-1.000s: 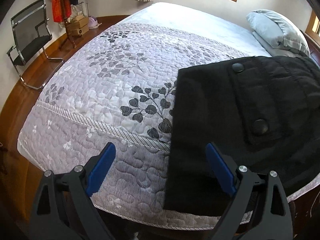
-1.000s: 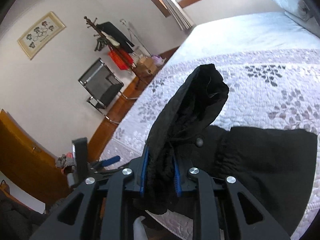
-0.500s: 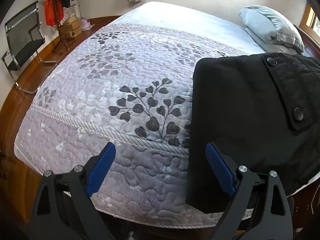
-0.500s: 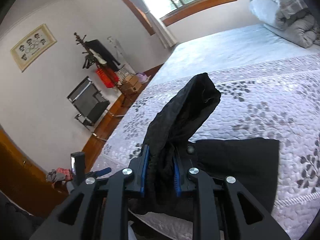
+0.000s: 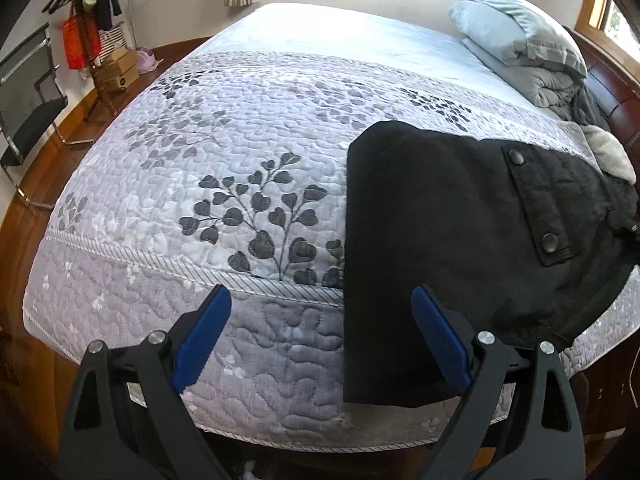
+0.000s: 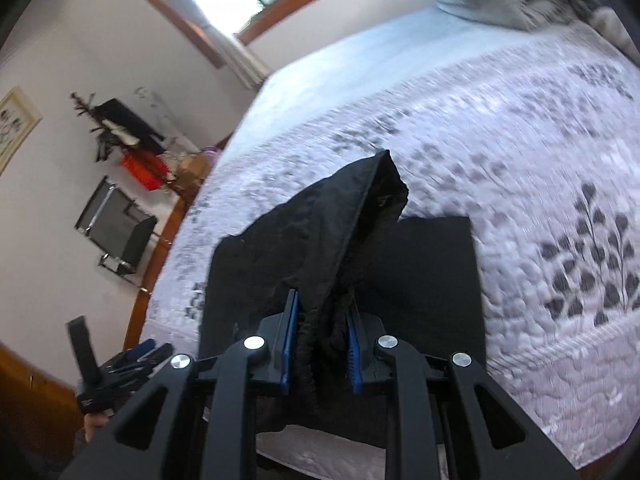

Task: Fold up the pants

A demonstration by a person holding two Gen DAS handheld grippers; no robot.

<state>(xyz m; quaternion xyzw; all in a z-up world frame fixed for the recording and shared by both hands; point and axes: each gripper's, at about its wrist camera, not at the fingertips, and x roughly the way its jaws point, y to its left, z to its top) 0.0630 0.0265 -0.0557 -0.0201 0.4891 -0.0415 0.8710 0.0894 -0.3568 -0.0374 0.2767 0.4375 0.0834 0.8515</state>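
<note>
Black pants point(image 5: 440, 216) lie on the near right part of the bed, a pocket flap with two snap buttons point(image 5: 538, 204) facing up. My left gripper point(image 5: 320, 320) hangs open over the bed's near edge, its right finger just in front of the pants' near edge, nothing between the blue pads. In the right wrist view my right gripper point(image 6: 322, 338) is shut on a bunched fold of the pants point(image 6: 344, 232), which rises in a peak above the flat part point(image 6: 436, 276). The left gripper point(image 6: 120, 364) shows at the lower left there.
The bed carries a lilac quilt with dark leaf prints point(image 5: 224, 168). Grey pillows and a folded duvet point(image 5: 520, 40) sit at the headboard end. A black chair point(image 5: 24, 112), a coat rack and boxes point(image 5: 116, 72) stand on the wooden floor at the left.
The right gripper has swung across and lower with the pants' fold still clamped. In the left wrist view the pants have shifted right, and that gripper has slid a little along the bed's edge.
</note>
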